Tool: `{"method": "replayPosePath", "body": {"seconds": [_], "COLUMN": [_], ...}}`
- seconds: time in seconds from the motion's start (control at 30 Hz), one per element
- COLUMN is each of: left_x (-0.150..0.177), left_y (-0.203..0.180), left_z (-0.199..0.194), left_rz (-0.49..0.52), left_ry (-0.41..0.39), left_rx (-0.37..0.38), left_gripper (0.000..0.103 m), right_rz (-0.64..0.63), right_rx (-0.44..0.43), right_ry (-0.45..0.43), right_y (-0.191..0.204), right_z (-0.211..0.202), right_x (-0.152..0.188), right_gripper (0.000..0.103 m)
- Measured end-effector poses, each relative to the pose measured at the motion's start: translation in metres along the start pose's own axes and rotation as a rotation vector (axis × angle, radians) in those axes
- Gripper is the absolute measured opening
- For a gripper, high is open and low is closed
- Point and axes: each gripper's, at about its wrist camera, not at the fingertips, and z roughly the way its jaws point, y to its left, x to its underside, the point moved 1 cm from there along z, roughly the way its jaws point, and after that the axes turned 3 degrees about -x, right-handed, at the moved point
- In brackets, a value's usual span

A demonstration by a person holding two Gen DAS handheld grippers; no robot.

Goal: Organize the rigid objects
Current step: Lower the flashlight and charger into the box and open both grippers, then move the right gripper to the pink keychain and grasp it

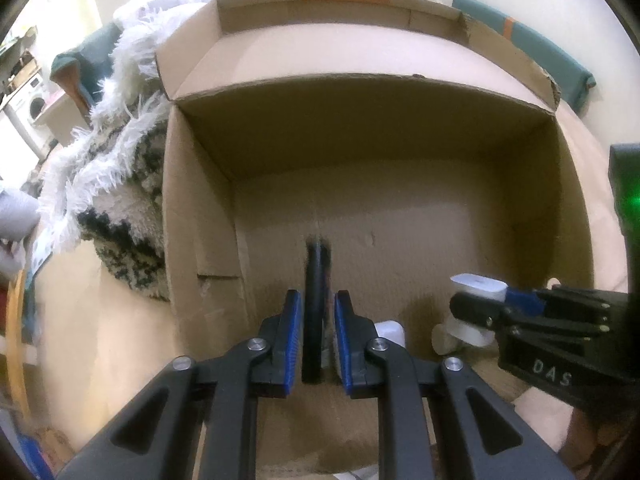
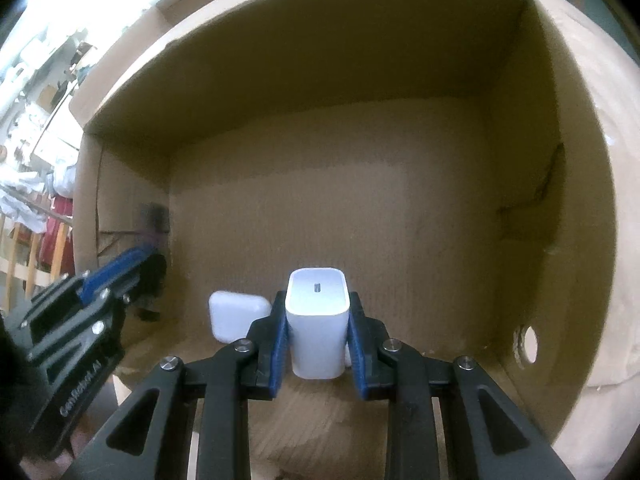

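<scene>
Earbud case (image 2: 238,316) in the box (image 2: 360,200) — just left of the charger (image 2: 318,320).

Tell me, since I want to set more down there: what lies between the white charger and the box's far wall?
Nothing: in the right wrist view, bare cardboard floor runs from the white charger, held in the right gripper, to the box's far wall.

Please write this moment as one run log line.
left gripper: shut on thin black flat object | right gripper: shut on white charger block | both over brown cardboard box
</scene>
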Motion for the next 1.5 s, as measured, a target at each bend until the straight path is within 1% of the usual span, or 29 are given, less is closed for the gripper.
{"method": "replayPosePath", "body": {"seconds": [0.07, 0.13, 0.17, 0.2, 0.23, 0.27, 0.3, 0.33, 0.37, 0.4, 0.43, 0.53, 0.63, 0.77, 0.9, 1.03, 1.17, 1.23, 1.3, 1.37, 1.43, 1.5], "left_x": [-0.001, -0.001, -0.002, -0.002, -0.002, -0.002, -0.002, -0.003, -0.004, -0.004, -0.005, -0.007, -0.006, 0.0, 0.003, 0.006, 0.016, 0.024, 0.037, 0.049, 0.061, 0.076], "left_y": [-0.001, -0.002, -0.002, -0.001, 0.001, 0.003, 0.006, 0.008, 0.009, 0.009, 0.009, 0.007, 0.001, -0.005, 0.001, 0.008, 0.018, 0.022, 0.027, 0.031, 0.035, 0.04], "left_z": [-0.001, 0.0, 0.0, 0.001, 0.0, -0.002, -0.003, -0.005, -0.005, -0.005, -0.005, -0.007, -0.014, -0.026, -0.036, -0.052, -0.064, -0.071, -0.078, -0.085, -0.088, -0.085], "left_rz": [0.007, 0.018, 0.018, 0.012, 0.002, -0.012, -0.028, -0.04, -0.042, -0.04, -0.035, -0.014, 0.005, 0.019, -0.01, -0.055, -0.108, -0.128, -0.16, -0.184, -0.199, -0.214], "left_ry": [0.0, -0.003, -0.001, 0.003, 0.007, 0.005, -0.005, -0.009, -0.008, -0.004, -0.002, -0.019, -0.033, -0.066, -0.077, -0.1, -0.107, -0.114, -0.109, -0.105, -0.088, -0.053], "left_rx": [0.014, 0.006, 0.001, -0.006, -0.004, -0.001, -0.008, -0.012, 0.0, 0.005, -0.005, -0.034, -0.045, -0.074, -0.048, -0.021, -0.025, -0.035, -0.041, -0.015, 0.004, -0.006], "left_gripper": [0.016, 0.017, 0.024, 0.036, 0.045, 0.057, 0.064, 0.067, 0.069, 0.069, 0.069, 0.069, 0.069, 0.069, 0.069, 0.069, 0.069, 0.069, 0.069, 0.069, 0.07, 0.071], "right_rz": [-0.004, -0.011, -0.014, -0.015, -0.016, -0.018, -0.019, -0.021, -0.02, -0.011, 0.002, 0.009, 0.006, 0.0, 0.015, 0.021, -0.008, -0.014, 0.012, 0.038, 0.054, 0.071], "right_rx": [0.003, 0.018, 0.031, 0.045, 0.051, 0.047, 0.05, 0.059, 0.044, 0.019, -0.001, 0.01, 0.006, 0.011, -0.003, -0.006, 0.006, -0.009, -0.015, -0.039, -0.052, -0.052], "right_ry": [-0.009, -0.024, -0.035, -0.047, -0.061, -0.083, -0.106, -0.129, -0.145, -0.151, -0.154, -0.158, -0.171, -0.197, -0.212, -0.227, -0.245, -0.246, -0.244, -0.244, -0.245, -0.247], "right_y": [0.006, 0.006, 0.007, 0.007, 0.008, 0.01, 0.011, 0.011, 0.012, 0.012, 0.01, 0.01, 0.012, 0.011, 0.008, 0.009, 0.016, 0.017, 0.016, 0.015, 0.014, 0.011], "right_z": [0.001, -0.002, -0.004, -0.008, -0.011, -0.016, -0.021, -0.026, -0.03, -0.032, -0.034, -0.037, -0.039, -0.047, -0.053, -0.064, -0.08, -0.087, -0.092, -0.096, -0.1, -0.103], "right_x": [0.001, 0.001, 0.001, 0.0, -0.001, -0.002, -0.002, -0.003, -0.005, -0.006, -0.007, -0.007, -0.005, -0.008, -0.007, 0.002, 0.019, 0.029, 0.043, 0.056, 0.067, 0.078], "right_gripper": [0.028, 0.029, 0.03, 0.033, 0.045, 0.063, 0.065, 0.071, 0.079, 0.082, 0.086, 0.09, 0.097, 0.097, 0.097, 0.097, 0.097, 0.097, 0.097, 0.097, 0.097, 0.097]}}
